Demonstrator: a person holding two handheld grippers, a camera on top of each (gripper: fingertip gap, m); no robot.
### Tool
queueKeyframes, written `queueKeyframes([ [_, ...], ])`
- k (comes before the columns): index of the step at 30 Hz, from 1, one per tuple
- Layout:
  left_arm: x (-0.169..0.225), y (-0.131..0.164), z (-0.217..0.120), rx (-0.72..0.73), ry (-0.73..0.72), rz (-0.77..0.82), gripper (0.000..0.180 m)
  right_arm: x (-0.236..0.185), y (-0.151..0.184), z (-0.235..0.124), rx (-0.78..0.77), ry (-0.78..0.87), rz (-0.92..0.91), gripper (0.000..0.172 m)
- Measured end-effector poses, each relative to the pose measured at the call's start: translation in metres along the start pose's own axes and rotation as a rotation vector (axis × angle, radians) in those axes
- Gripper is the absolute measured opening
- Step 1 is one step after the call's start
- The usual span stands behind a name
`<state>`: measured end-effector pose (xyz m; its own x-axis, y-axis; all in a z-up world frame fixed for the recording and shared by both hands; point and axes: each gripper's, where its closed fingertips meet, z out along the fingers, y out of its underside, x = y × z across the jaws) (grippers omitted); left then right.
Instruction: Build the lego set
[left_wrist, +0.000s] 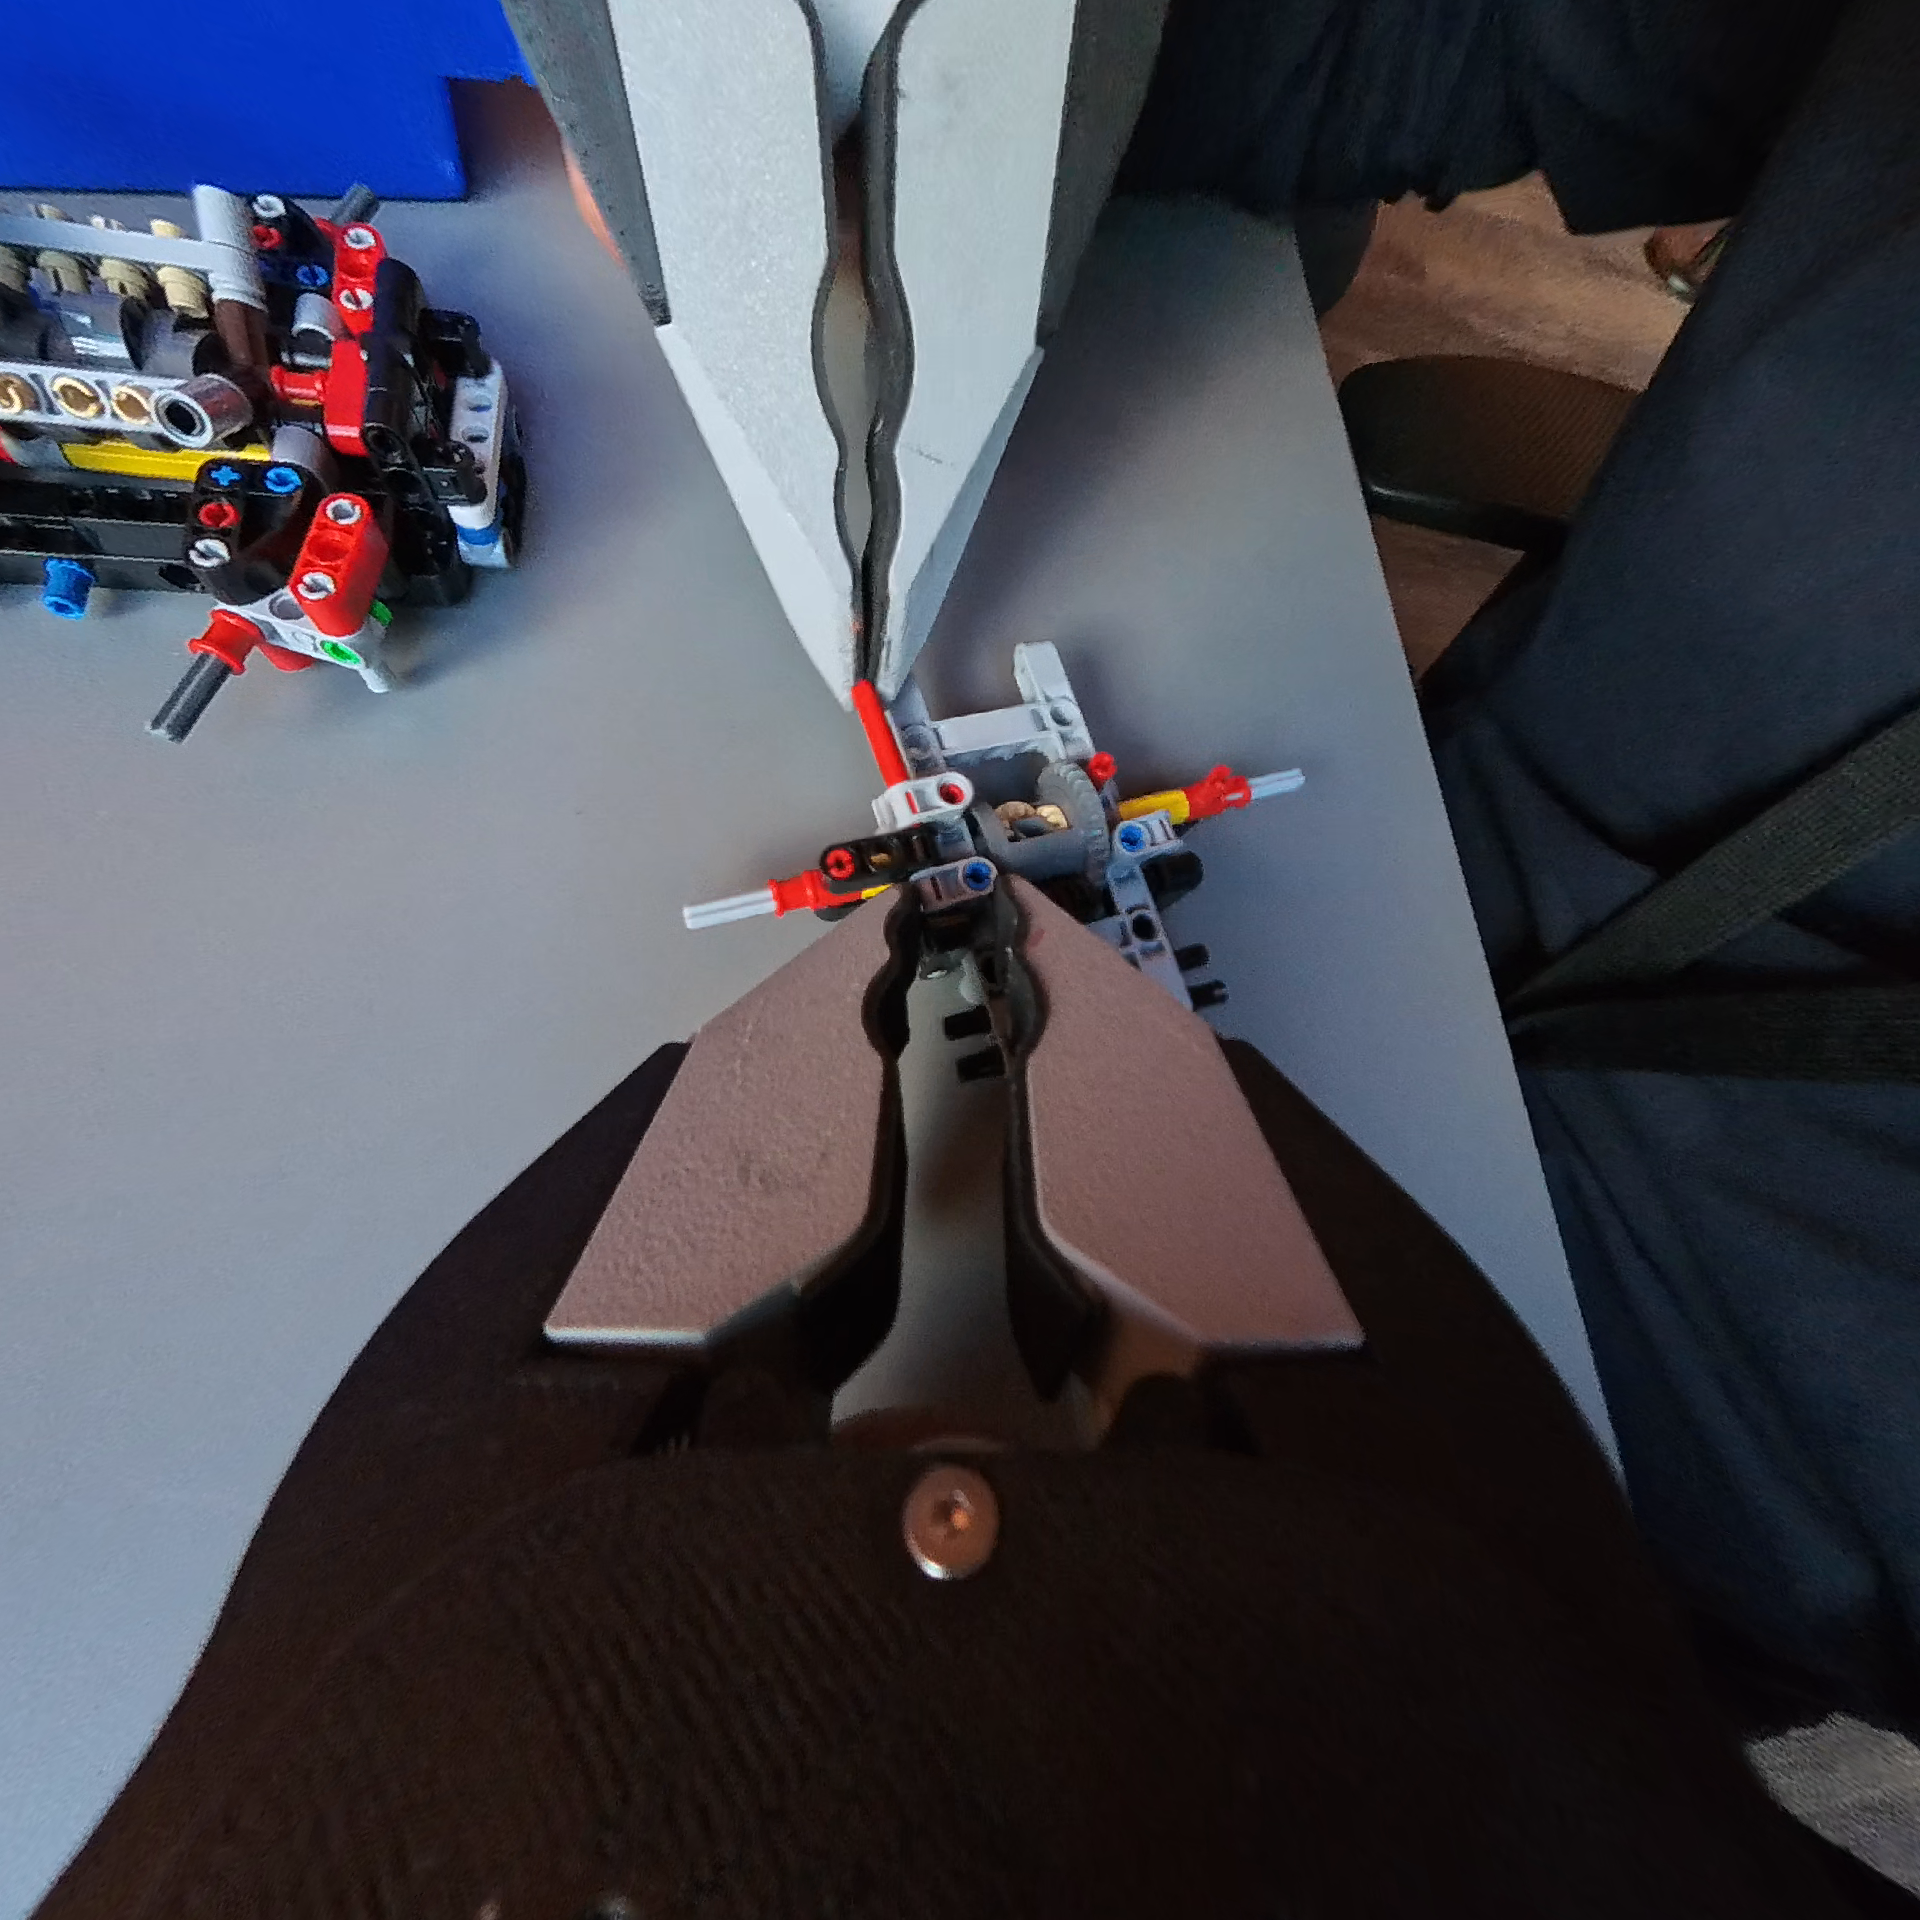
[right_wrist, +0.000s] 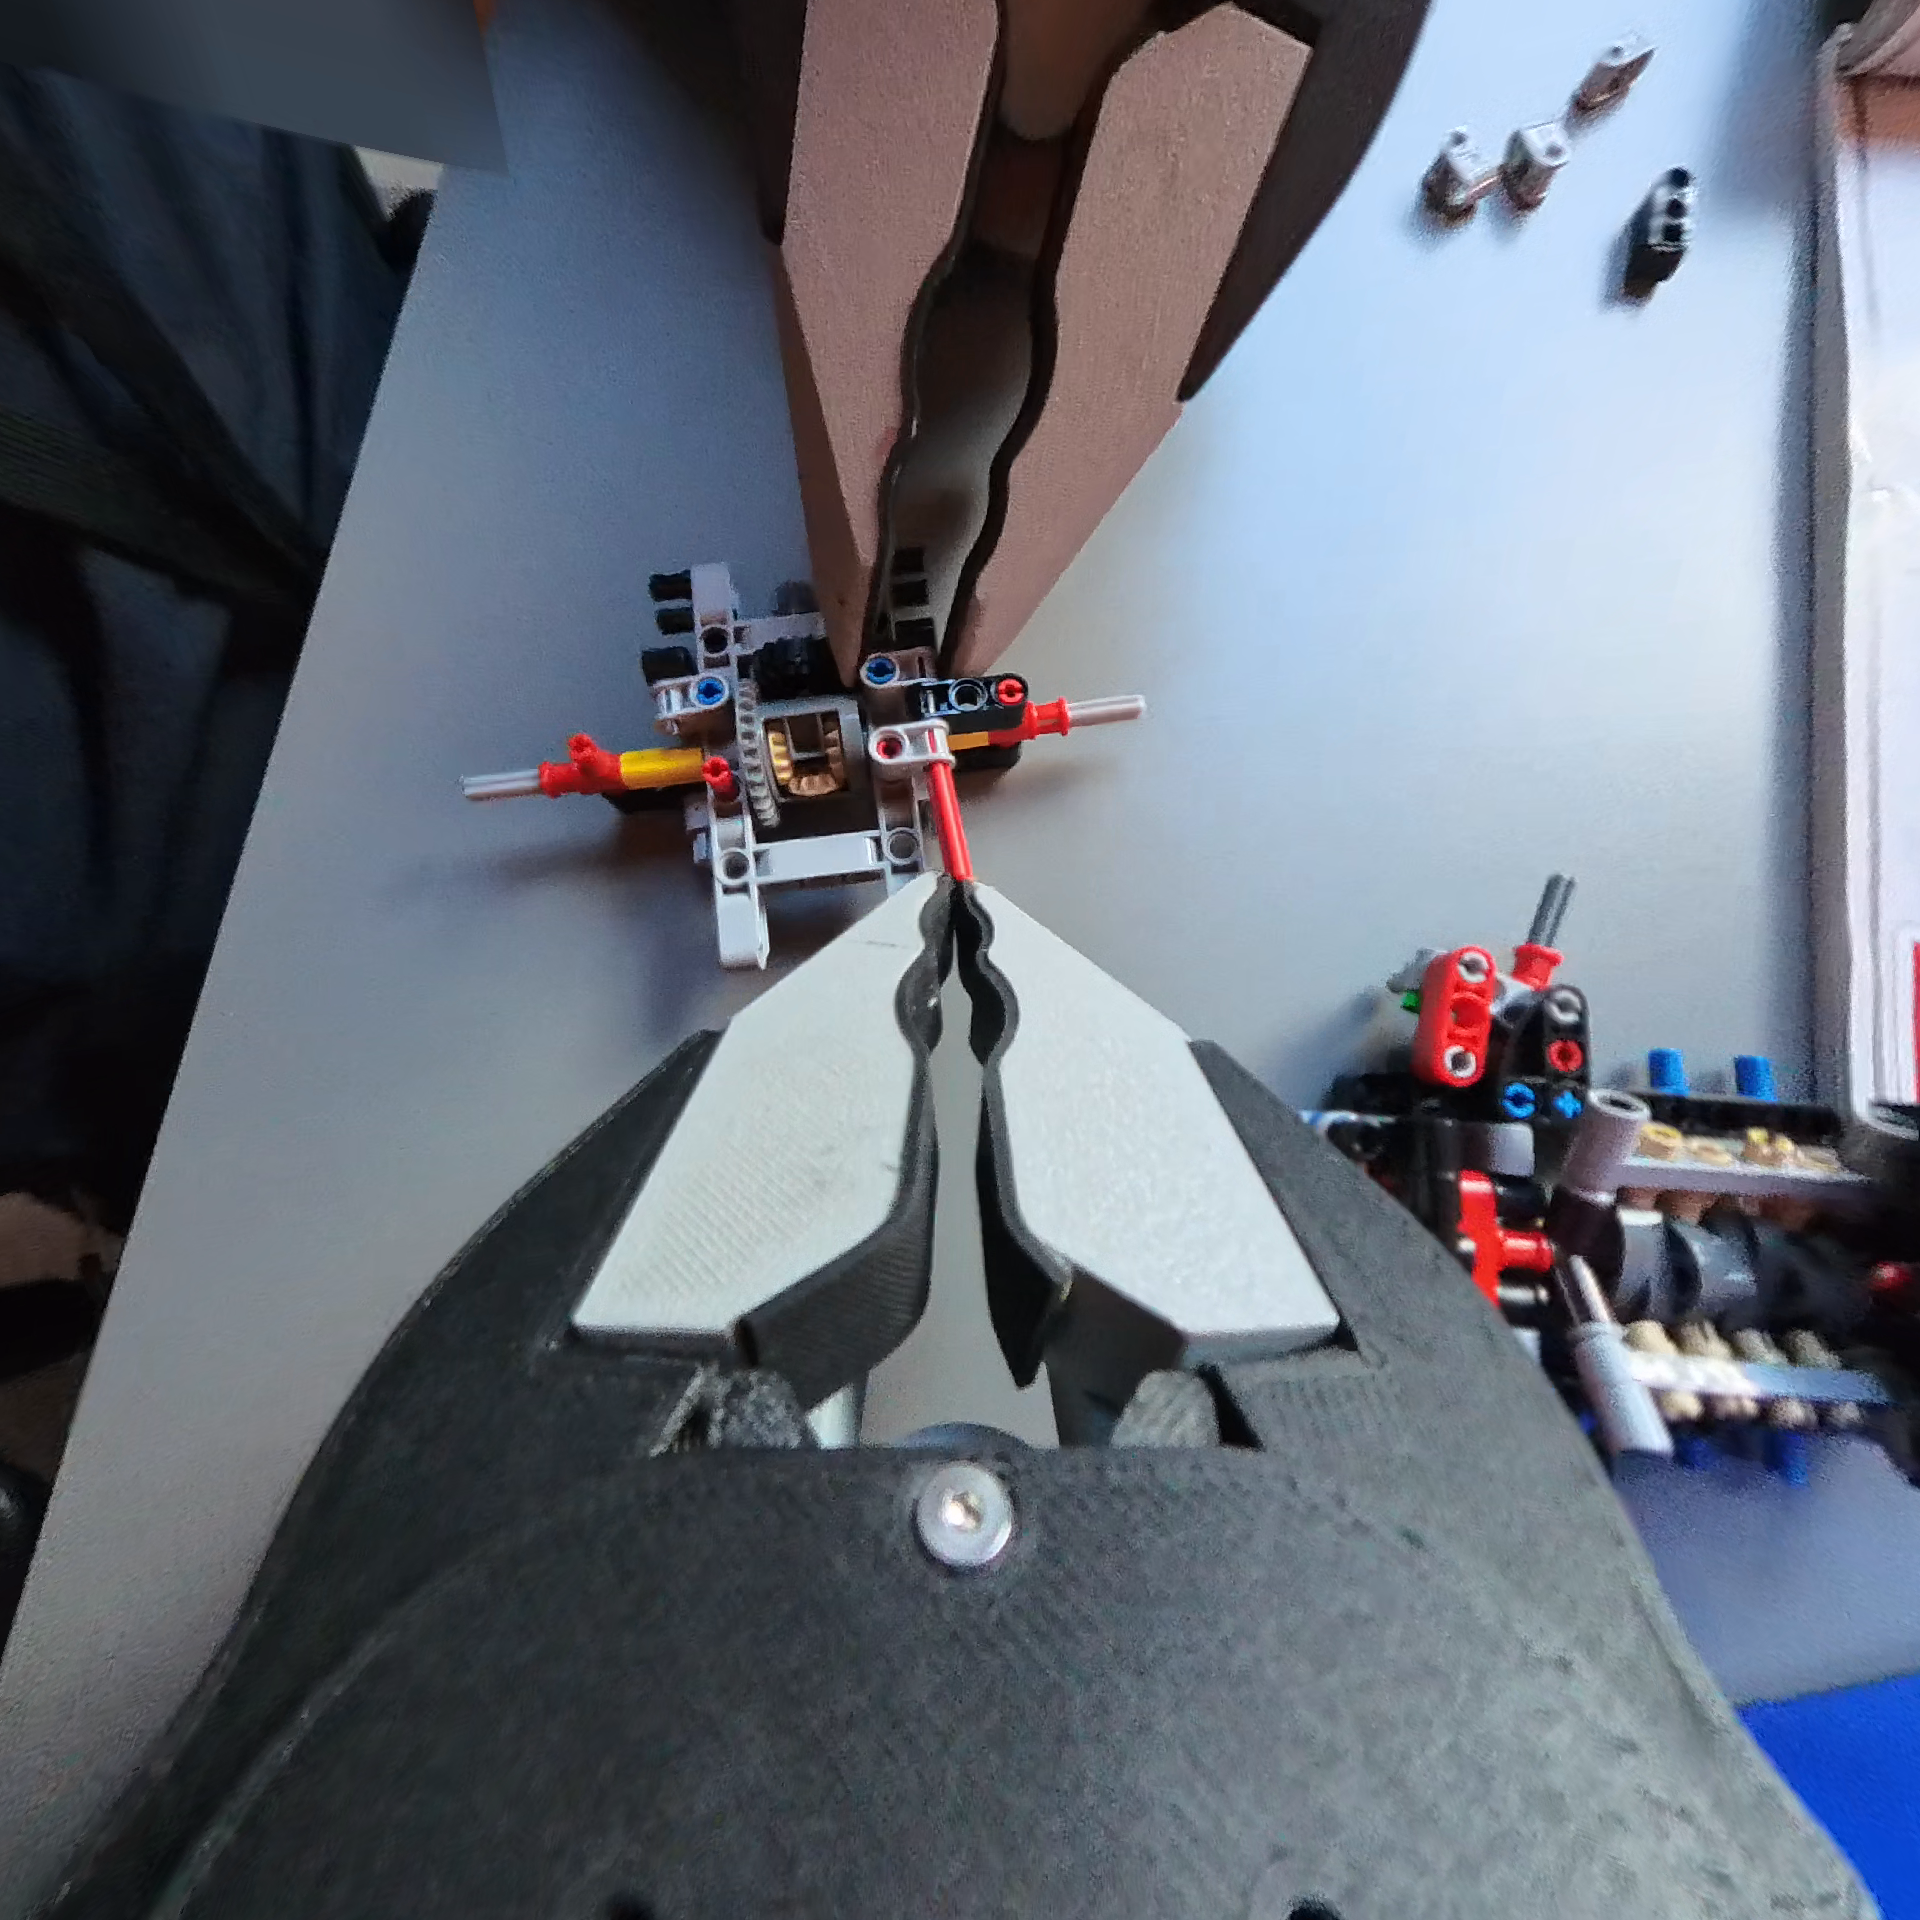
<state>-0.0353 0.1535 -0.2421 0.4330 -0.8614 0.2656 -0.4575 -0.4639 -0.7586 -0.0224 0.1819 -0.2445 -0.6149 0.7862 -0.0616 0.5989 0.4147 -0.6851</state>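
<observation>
Near the table's (left_wrist: 312, 1039) edge, by a seated person's dark clothing, a small grey toy-brick gear assembly (left_wrist: 1029, 821) lies flat, with thin axles carrying red and yellow sleeves sticking out to either side. The left tongs (left_wrist: 961, 914), brown-faced, are closed narrowly on the grey and black beam end of that assembly beside a blue pin; the pads appear to press on it, though the contact itself is partly hidden. Facing them from the opposite side, the right tongs (right_wrist: 961, 894), pale grey, are pressed together on the tip of a thin red rod (right_wrist: 948, 821). The rod's other end sits in a small light-grey connector (right_wrist: 914, 743) on top of the assembly. Farther in from the edge stands a larger brick model (left_wrist: 239, 436) in black, red, grey and yellow. A few small loose pieces (right_wrist: 1538, 156) lie well apart near the table's far side, and a blue block (left_wrist: 229, 94) sits behind the larger model.
</observation>
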Motion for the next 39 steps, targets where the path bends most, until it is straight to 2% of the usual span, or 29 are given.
queueKeyframes([
  [4,0.000,0.000,0.000,-0.005,0.014,-0.001,0.010,0.001,0.001,0.002,-0.075,-0.055,-0.109,0.000],
  [8,0.003,0.000,0.000,-0.004,0.041,0.004,0.009,0.007,-0.013,-0.003,-0.016,-0.057,-0.120,0.000],
  [14,0.009,-0.001,0.003,-0.002,0.051,0.022,0.009,0.000,-0.011,-0.006,-0.083,-0.077,-0.167,0.000],
  [20,0.012,-0.002,0.003,0.024,0.009,0.015,0.012,-0.030,0.009,0.003,-0.096,-0.235,-0.001,0.000],
  [23,0.010,0.000,-0.001,0.036,-0.028,-0.019,0.016,-0.033,0.005,0.004,0.005,-0.196,0.056,0.000],
  [27,0.006,-0.003,-0.001,0.044,-0.092,-0.047,0.041,-0.026,0.000,-0.001,0.095,-0.117,0.115,0.006],
  [30,0.005,-0.004,0.005,-0.005,-0.172,0.022,0.033,-0.028,-0.002,0.001,0.123,-0.107,0.131,0.007],
  [33,0.004,-0.004,0.009,-0.044,-0.227,0.066,0.038,-0.032,0.000,0.006,0.106,-0.093,0.101,0.007],
  [35,0.001,-0.002,0.009,-0.058,-0.226,0.051,0.044,-0.032,0.004,0.006,0.092,-0.085,0.103,0.008],
  [39,0.009,-0.009,0.007,-0.014,-0.123,0.051,0.043,-0.035,0.001,0.002,0.137,-0.105,0.143,0.014],
])
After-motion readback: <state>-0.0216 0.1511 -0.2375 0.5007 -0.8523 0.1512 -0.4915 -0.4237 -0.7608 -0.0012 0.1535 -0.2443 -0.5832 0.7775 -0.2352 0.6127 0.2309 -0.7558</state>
